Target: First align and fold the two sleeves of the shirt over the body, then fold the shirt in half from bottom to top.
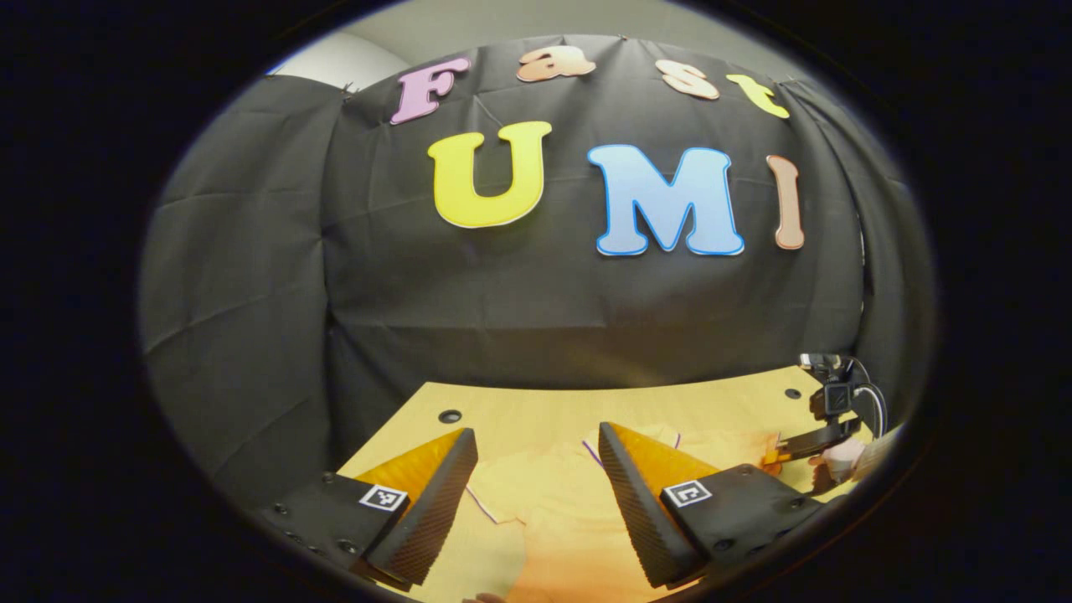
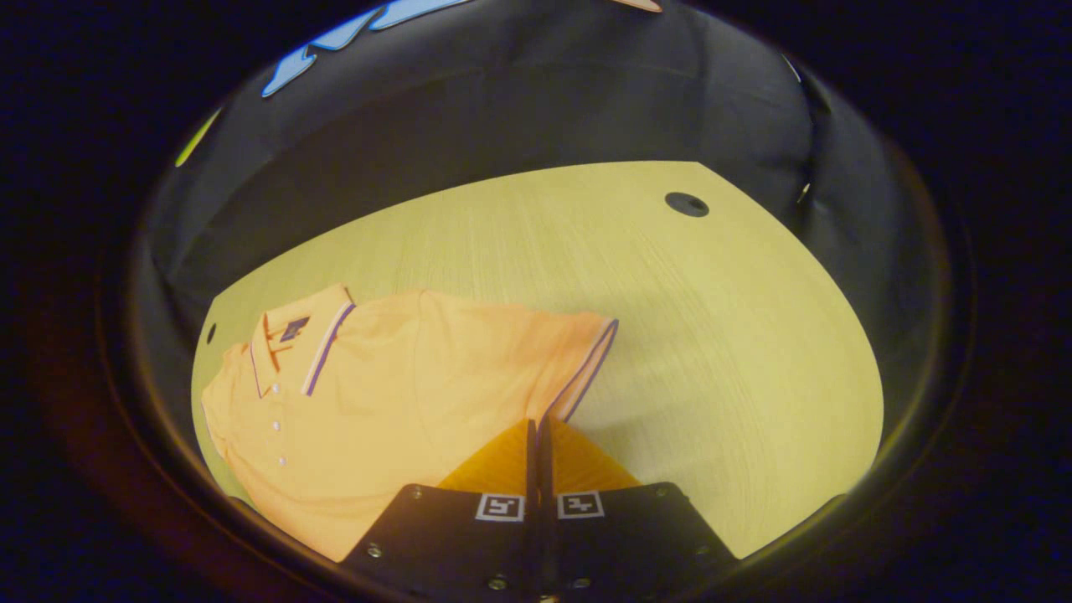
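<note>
Right gripper jaws clenched on the limp orange polo shirt's striped sleeve cuff at frame centre, left gripper jaws released; soft fabric, best pinched at hems.

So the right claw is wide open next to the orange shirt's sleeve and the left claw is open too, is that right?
Not quite. In the right gripper view, the right claw is closed, apparently pinching the trimmed edge of the sleeve of the orange shirt. In the left gripper view, the left claw is indeed open.
</note>
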Demonstrator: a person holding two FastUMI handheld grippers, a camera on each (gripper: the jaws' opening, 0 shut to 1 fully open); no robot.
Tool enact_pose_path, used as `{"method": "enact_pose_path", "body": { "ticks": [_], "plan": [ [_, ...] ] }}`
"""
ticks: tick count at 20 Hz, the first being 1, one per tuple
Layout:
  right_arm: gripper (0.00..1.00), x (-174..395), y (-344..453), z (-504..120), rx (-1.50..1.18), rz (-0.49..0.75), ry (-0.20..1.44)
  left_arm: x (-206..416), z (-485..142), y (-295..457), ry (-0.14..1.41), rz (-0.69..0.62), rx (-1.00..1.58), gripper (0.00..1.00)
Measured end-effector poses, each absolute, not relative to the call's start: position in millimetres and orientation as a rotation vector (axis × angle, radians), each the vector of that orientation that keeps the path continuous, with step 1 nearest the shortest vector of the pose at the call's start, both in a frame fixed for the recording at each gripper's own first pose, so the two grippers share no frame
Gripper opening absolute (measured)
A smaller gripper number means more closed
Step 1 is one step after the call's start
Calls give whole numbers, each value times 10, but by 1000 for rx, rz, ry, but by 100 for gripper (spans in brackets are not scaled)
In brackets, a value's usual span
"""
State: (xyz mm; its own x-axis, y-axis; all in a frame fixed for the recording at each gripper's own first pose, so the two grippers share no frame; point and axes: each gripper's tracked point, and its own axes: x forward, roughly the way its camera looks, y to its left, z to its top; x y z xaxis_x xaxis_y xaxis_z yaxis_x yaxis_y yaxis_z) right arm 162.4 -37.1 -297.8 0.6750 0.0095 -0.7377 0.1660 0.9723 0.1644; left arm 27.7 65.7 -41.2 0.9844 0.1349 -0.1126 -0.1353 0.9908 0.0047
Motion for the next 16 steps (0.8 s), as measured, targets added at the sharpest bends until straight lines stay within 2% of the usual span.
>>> {"method": "enact_pose_path", "body": {
  "ticks": [4, 5, 6, 8, 16],
  "plan": [
    [0, 1642, -407, -2947, 133, -95, 825, 261, -445, 657, 120, 136, -9, 95],
    [4, 1663, -425, -2909, 103, -100, 818, 239, -454, 673, 120, 137, -9, 95],
    [0, 1694, -413, -2850, 79, -106, 803, 236, -450, 688, 119, 140, -9, 94],
    [0, 1799, -356, -2680, 43, -108, 755, 224, -463, 760, 120, 149, -13, 95],
    [0, 2081, 530, -2158, -79, 48, 629, 101, -505, 1054, 127, 194, -30, 94]
  ]
}}
